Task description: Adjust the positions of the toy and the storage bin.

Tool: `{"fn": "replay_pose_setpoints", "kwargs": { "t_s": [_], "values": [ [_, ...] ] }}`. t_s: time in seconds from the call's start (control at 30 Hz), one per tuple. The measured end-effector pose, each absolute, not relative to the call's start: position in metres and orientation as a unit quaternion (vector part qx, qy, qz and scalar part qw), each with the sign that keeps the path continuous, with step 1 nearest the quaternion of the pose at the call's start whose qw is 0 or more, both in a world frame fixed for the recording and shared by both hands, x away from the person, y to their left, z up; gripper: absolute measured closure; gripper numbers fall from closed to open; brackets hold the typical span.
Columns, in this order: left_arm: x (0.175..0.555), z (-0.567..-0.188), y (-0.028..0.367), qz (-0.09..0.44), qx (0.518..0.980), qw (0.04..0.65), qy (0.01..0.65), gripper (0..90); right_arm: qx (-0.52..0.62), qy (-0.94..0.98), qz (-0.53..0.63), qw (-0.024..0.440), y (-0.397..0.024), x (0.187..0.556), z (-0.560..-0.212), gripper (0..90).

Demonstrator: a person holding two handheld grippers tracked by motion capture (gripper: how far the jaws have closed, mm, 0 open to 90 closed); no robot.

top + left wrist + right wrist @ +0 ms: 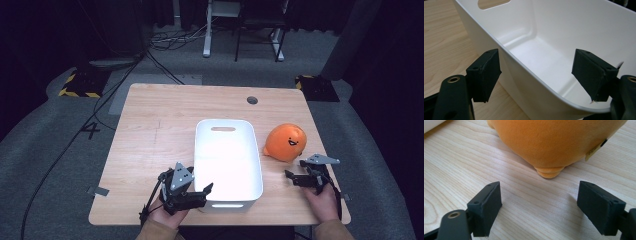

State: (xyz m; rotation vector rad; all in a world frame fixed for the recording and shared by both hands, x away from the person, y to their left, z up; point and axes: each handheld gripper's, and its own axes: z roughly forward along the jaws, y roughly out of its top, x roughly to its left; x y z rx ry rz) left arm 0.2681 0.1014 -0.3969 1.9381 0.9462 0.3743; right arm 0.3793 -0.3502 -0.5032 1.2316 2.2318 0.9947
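- Room: dark, grey carpet floor point(45, 150); black cables trail across it; white desk legs point(207, 30) at the far end; two yellow-and-black striped blocks point(80, 84) beside the table's far corners.
- Table point(150, 130): rectangular, pale wood-grain top, smooth; round grommet hole point(252, 100) near the far edge.
- Tub point(227, 155): white glossy plastic, rectangular with rounded corners, slot handle in its far wall; stands mid-table, its near wall at the table's near edge. Interior bare.
- Plush point(286, 142): orange, round, soft nap, printed smiling face; lies on the table just right of the tub. In the right gripper view its top is cut off; a small tag point(594, 152) and a stubby foot show at its underside.
- Left gripper point(200, 192): black, grey three-cornered plate on top; jaws spread, straddling the tub's near-left rim, one pad outside the wall and one inside, neither pressing on it.
- Right gripper point(296, 176): black, jaws spread and empty, low over the table, just short of the plush.
- Hands, tan sleeves: cut off by the bottom edge.
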Motion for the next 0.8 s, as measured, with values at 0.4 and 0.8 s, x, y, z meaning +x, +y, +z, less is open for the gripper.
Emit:
{"fn": "replay_pose_setpoints", "kwargs": {
  "t_s": [0.4,0.8],
  "values": [
    [0.276,-0.375,0.131,0.189,0.777,0.481,0.358,25.0,0.441,0.799,0.356,0.201,-0.35,0.379,-0.503,19.6],
    [0.315,-0.394,0.169,0.194,0.775,0.462,0.385,27.4,0.445,0.792,0.363,0.209,-0.353,0.373,-0.503,34.2]
  ]
}}
